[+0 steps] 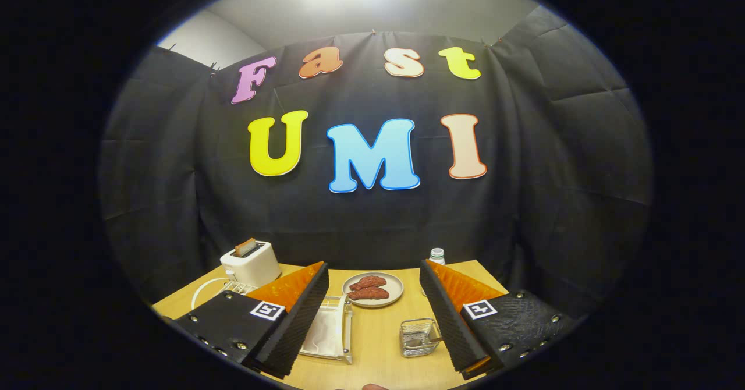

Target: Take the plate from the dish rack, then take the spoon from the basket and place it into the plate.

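My gripper (372,265) is open and held above the near side of a wooden table (378,349), with nothing between its fingers. A small clear basket (418,337) stands on the table close to the inner side of the right finger, and what looks like the spoon (415,341) lies in it. Behind the left finger I see part of a white wire dish rack (237,288) with the curved rim of a white plate (201,292); the finger hides the rest of both.
A white toaster (251,263) with a slice of toast stands at the table's far left. A round grey plate with meat pieces (393,290) sits beyond the fingers. A clear rectangular tray with white contents (329,329) lies beside the left finger. A bottle (437,255) stands far right.
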`<control>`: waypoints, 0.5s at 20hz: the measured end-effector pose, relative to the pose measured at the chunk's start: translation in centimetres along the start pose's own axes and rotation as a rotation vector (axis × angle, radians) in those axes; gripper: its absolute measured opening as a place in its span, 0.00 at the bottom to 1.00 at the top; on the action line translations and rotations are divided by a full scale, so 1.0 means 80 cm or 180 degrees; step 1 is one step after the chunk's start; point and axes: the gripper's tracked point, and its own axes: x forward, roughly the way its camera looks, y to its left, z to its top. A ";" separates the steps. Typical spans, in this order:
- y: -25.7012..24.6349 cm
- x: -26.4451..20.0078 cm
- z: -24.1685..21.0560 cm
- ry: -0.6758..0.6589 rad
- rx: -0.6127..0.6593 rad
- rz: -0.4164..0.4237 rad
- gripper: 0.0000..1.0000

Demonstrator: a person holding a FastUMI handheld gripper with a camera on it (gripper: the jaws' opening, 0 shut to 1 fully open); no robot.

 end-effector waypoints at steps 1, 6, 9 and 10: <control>0.012 0.006 0.000 0.0045 0.0006 0.0035 0.96; 0.060 0.043 -0.039 0.0715 0.0064 0.0085 0.96; 0.078 0.055 -0.069 0.1211 0.0194 0.0055 0.90; 0.085 0.060 -0.075 0.1312 0.0214 0.0042 0.89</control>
